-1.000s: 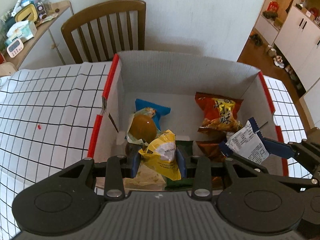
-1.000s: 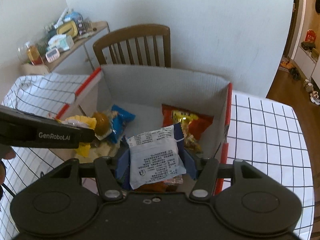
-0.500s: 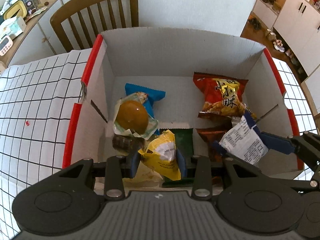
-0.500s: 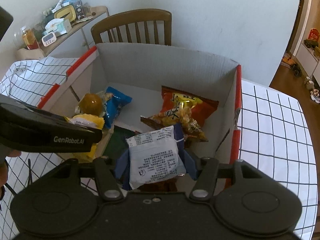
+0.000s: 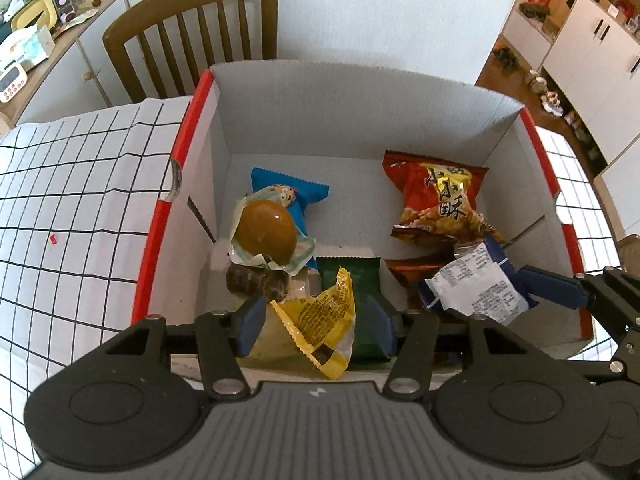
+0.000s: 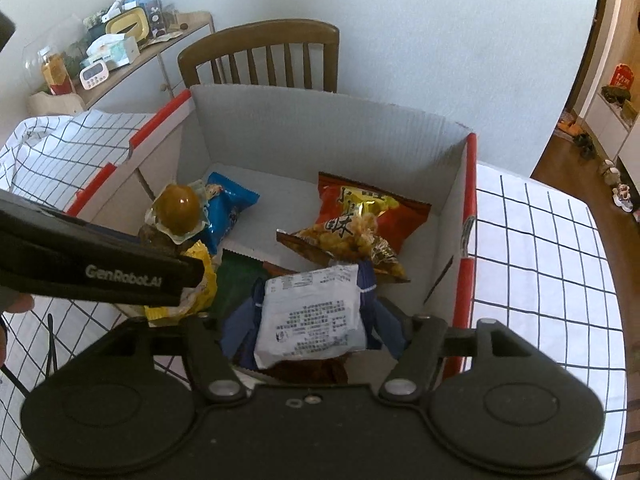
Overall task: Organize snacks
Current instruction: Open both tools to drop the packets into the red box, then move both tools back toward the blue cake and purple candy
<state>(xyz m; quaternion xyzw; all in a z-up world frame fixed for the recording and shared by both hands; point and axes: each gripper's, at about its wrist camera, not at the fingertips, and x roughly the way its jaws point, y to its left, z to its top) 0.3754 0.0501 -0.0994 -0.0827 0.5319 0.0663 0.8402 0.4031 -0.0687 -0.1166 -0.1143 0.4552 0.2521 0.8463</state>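
A white cardboard box with red rims (image 5: 360, 112) (image 6: 320, 120) stands on the checked tablecloth. My left gripper (image 5: 316, 320) has its jaws spread, and a yellow snack packet (image 5: 320, 320) lies loose between them over the box's near left. My right gripper (image 6: 312, 316) is shut on a white and blue packet (image 6: 312, 316) (image 5: 480, 292) over the box's near right. Inside lie a red chip bag (image 5: 440, 200) (image 6: 360, 216), a blue packet (image 5: 296, 192), a packed brown egg (image 5: 266, 232) (image 6: 178, 204) and a green packet (image 5: 360, 280).
A wooden chair (image 5: 192, 36) (image 6: 264, 56) stands behind the box. A side cabinet (image 6: 120, 52) with clutter is at the far left. The checked table (image 5: 72, 184) (image 6: 540, 260) extends on both sides of the box.
Both grippers have moved forward and down over the box. The left jaws have opened and the yellow packet has turned and slipped loose. The right still grips its packet.
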